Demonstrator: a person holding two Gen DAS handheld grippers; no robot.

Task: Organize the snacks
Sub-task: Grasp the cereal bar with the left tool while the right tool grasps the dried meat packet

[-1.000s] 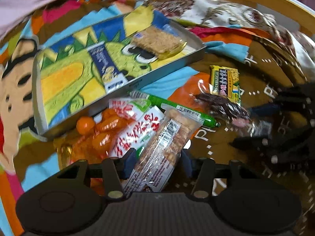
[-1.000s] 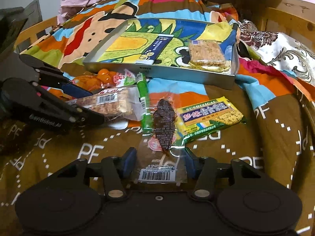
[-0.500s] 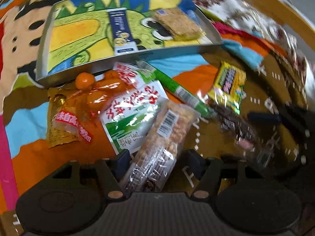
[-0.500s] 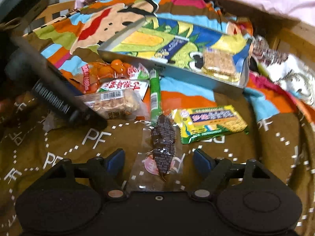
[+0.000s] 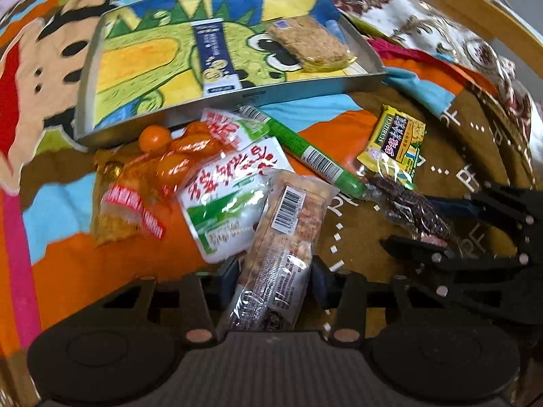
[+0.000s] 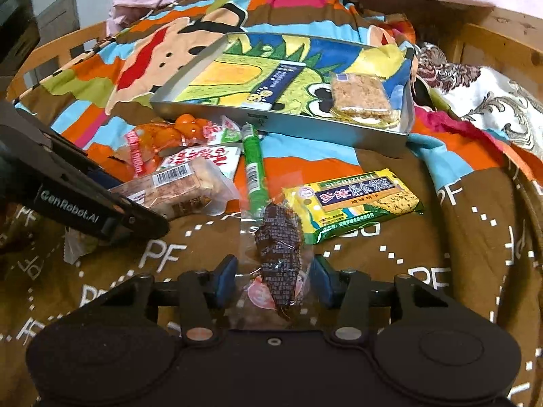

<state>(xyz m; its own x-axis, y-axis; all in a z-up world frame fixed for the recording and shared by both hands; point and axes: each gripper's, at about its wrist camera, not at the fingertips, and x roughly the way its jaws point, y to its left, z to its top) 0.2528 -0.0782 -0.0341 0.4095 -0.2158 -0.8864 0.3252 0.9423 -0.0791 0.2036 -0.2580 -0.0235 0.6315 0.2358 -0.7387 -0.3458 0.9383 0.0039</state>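
A metal tin tray (image 5: 305, 90) (image 6: 305, 127) lies on the bed with a brown cereal bar (image 5: 310, 45) (image 6: 361, 96) inside. My left gripper (image 5: 276, 279) is shut on a clear-wrapped peanut bar (image 5: 285, 237) (image 6: 176, 190). My right gripper (image 6: 273, 283) stands around a dark snack in clear wrap (image 6: 280, 254) (image 5: 412, 213); its jaws are apart and do not press the wrap. A green stick (image 6: 254, 166), a yellow-green cracker pack (image 6: 356, 200), a white-green pack (image 5: 230, 196) and an orange bag (image 5: 149, 183) lie between the grippers and the tray.
The bed has a colourful cartoon blanket (image 6: 163, 54) and a brown patch with white letters (image 6: 458, 237). A wooden bed frame (image 6: 502, 37) runs at the back right. A floral cushion (image 6: 482, 98) lies right of the tray.
My right gripper opened wider, then narrowed around the dark snack. My left gripper lifted and tilted with the peanut bar still in it.
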